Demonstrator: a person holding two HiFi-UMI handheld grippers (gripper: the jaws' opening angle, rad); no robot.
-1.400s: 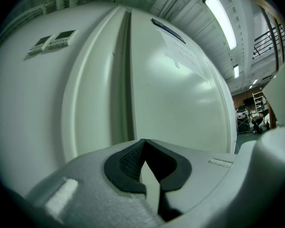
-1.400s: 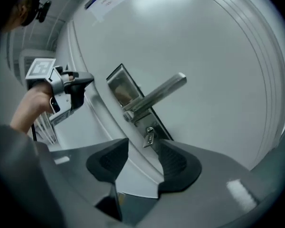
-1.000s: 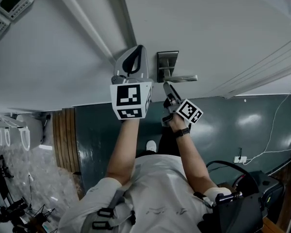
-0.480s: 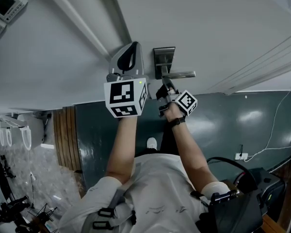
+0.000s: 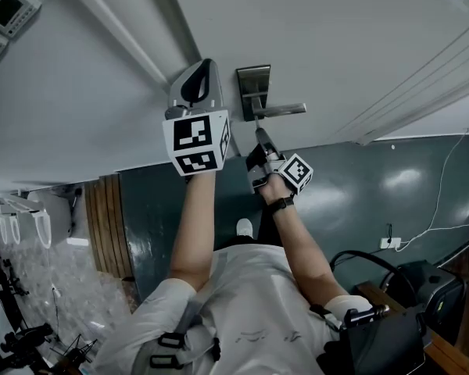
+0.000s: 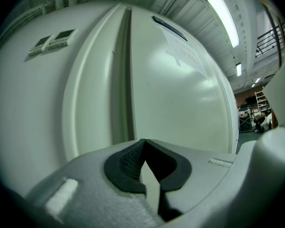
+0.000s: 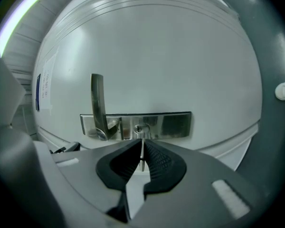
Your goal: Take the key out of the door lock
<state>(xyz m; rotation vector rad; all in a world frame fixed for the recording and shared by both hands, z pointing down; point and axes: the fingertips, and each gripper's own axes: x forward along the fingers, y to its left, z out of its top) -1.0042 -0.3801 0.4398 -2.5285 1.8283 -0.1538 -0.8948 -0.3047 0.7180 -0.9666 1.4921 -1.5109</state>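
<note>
A steel lock plate (image 5: 252, 80) with a lever handle (image 5: 285, 110) sits on the white door. In the right gripper view a thin key (image 7: 141, 151) runs edge-on from the keyhole (image 7: 141, 128) in the plate (image 7: 175, 126), beside the handle (image 7: 97, 103). My right gripper (image 7: 141, 145) is closing on it, and the black pads pinch the key's near end. In the head view the right gripper (image 5: 258, 131) points at the plate from just below. My left gripper (image 5: 199, 73) is held up left of the plate. Its jaws (image 6: 142, 141) are shut and empty, facing the bare door.
The door's edge and frame (image 6: 126, 80) run left of the left gripper. Two wall panels (image 5: 4, 14) hang further left, and a paper notice (image 6: 180, 51) is on the door. A dark green surface (image 5: 375, 186) with a socket (image 5: 388, 243) and cable lies right of the person's arms.
The right gripper has stayed at the lock and its jaws have drawn together round the key. The left gripper has kept its place beside the lock plate.
</note>
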